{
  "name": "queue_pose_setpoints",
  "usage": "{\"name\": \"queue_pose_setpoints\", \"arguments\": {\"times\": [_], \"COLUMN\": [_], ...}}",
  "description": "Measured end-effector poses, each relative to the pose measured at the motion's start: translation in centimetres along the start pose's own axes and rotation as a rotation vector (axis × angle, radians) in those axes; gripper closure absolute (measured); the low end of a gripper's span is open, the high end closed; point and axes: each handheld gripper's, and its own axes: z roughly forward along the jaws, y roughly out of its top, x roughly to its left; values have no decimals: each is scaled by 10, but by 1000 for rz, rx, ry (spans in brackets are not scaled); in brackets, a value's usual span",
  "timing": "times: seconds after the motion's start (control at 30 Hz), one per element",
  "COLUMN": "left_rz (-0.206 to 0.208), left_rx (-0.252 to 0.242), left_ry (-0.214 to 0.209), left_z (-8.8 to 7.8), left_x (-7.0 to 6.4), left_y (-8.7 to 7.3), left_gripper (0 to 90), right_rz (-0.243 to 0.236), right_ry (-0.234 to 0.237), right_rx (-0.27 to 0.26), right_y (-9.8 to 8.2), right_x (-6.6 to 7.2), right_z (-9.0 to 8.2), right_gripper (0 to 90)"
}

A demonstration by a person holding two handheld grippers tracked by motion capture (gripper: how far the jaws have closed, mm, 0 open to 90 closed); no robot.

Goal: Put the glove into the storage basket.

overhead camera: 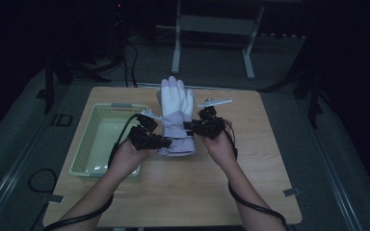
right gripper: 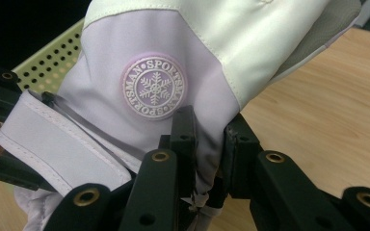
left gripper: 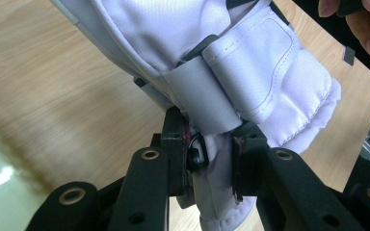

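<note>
Item: white glove (overhead camera: pixel 177 113), above desk (overhead camera: pixel 250 159) — you are clamping left tongs (overhead camera: pixel 166 143) and right tongs (overhead camera: pixel 189 125) on its cuff, beside basket (overhead camera: pixel 84 149)

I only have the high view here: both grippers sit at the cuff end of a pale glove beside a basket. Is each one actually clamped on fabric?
Observer: Yes. The left gripper pinches a fold of the glove just under its grey strap.
Operator: And the other one?
Observer: The right gripper is shut on the cuff fabric below a round badge.
Operator: What is on the badge?
Observer: A snowflake ringed by the word SPORTSMAN.
</note>
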Motion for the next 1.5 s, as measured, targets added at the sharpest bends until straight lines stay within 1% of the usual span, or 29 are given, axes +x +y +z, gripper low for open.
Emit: {"name": "queue_pose_setpoints", "arguments": {"times": [0.07, 0.13, 0.2, 0.3, 0.47, 0.57, 0.6, 0.63, 0.7, 0.8, 0.93, 1.03, 1.1, 1.17, 1.27, 1.3, 1.4, 1.5], "left_rz": [6, 1, 0, -10, -31, -44, -50, -53, -60, -65, -86, -93, -100, -98, -109, -123, -143, -166], "left_rx": [1, 2, 3, 2, -6, -11, -10, -10, -7, 2, 13, 32, 49, 69, 109, 118, 153, 176], "left_ry": [2, -1, 5, 14, 13, 18, 19, 18, 27, 32, 31, 29, 19, 17, 7, 9, 14, 10], "left_z": [-9, -17, -24, -37, -54, -66, -71, -75, -84, -93, -103, -108, -109, -108, -102, -100, -91, -83], "left_x": [5, 12, 17, 26, 43, 53, 59, 62, 71, 81, 96, 107, 115, 119, 127, 129, 132, 136], "left_y": [-4, -9, -14, -21, -34, -42, -45, -47, -55, -64, -77, -85, -91, -95, -103, -106, -112, -116], "left_gripper": [729, 729, 729, 729, 729, 729, 729, 729, 729, 730, 729, 729, 729, 729, 728, 728, 728, 728], "right_rz": [-10, -16, -25, -34, -52, -61, -62, -69, -75, -93, -95, -93, -93, -87, -87, -89, -83, -57], "right_ry": [6, 17, 23, 30, 37, 45, 49, 51, 54, 63, 85, 94, 98, 105, 106, 107, 106, 109], "right_rx": [2, 7, 6, 8, 11, 20, 24, 27, 36, 52, 60, 73, 80, 92, 122, 130, 160, 181], "right_y": [4, 8, 12, 18, 30, 38, 41, 44, 49, 55, 58, 58, 57, 55, 48, 45, 36, 28], "right_x": [8, 16, 25, 37, 58, 71, 75, 82, 91, 105, 119, 129, 133, 137, 141, 142, 142, 140], "right_z": [4, 9, 13, 22, 38, 48, 52, 57, 64, 77, 94, 108, 115, 122, 133, 137, 148, 157], "right_gripper": [776, 776, 776, 777, 779, 782, 783, 783, 790, 792, 791, 791, 791, 792, 792, 792, 793, 792]}}
